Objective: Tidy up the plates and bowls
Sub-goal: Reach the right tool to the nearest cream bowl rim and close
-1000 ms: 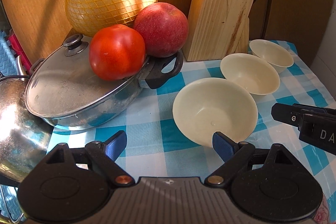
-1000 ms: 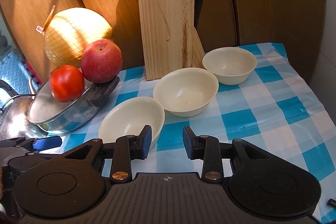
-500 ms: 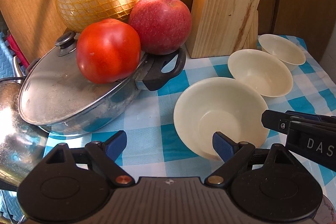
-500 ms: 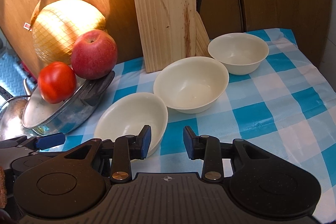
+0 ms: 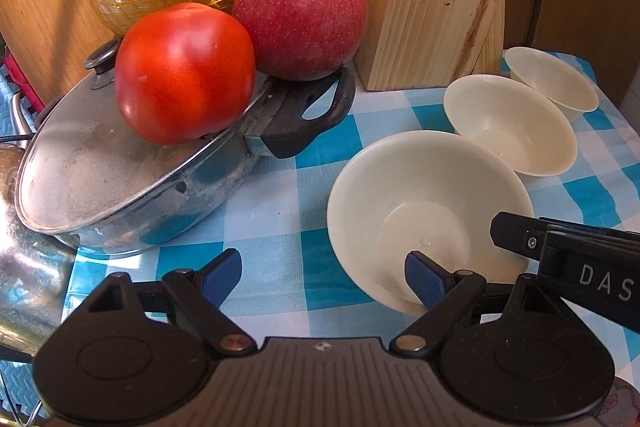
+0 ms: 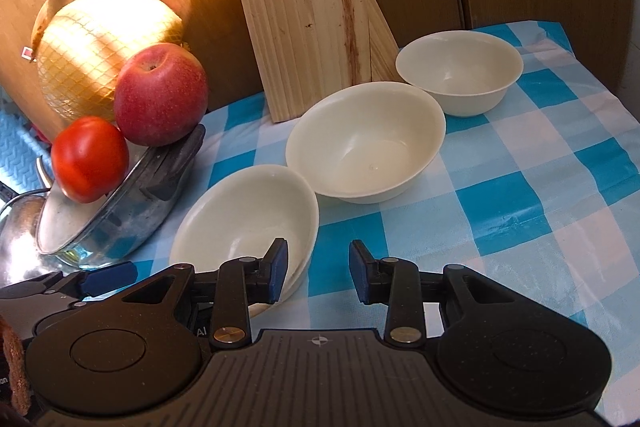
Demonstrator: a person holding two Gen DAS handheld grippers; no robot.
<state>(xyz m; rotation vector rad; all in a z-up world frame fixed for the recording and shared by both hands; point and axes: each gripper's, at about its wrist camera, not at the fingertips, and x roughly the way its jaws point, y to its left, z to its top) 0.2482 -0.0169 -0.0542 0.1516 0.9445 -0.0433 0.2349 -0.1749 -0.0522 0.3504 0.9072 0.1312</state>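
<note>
Nearest: I am holding my left gripper (image 5: 322, 273) spread open, its right pad inside the near bowl (image 5: 428, 215). My right gripper (image 6: 318, 269) is also gaping, straddling that bowl's right rim, gripping nothing. Beyond: the middle bowl (image 6: 366, 147) is sitting just beside it, the far bowl (image 6: 460, 75) by the knife block (image 6: 304, 7). Left: a tomato (image 5: 184, 71) and an apple (image 5: 300, 15) are perching on a tilted pan lid (image 5: 100, 163). Risk, as I am judging it: a knock to the pan could send the fruit rolling; a thin rim grip could let the bowl slip.

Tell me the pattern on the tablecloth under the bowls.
The tablecloth is a blue-and-white check, clearest in the right wrist view.
</note>
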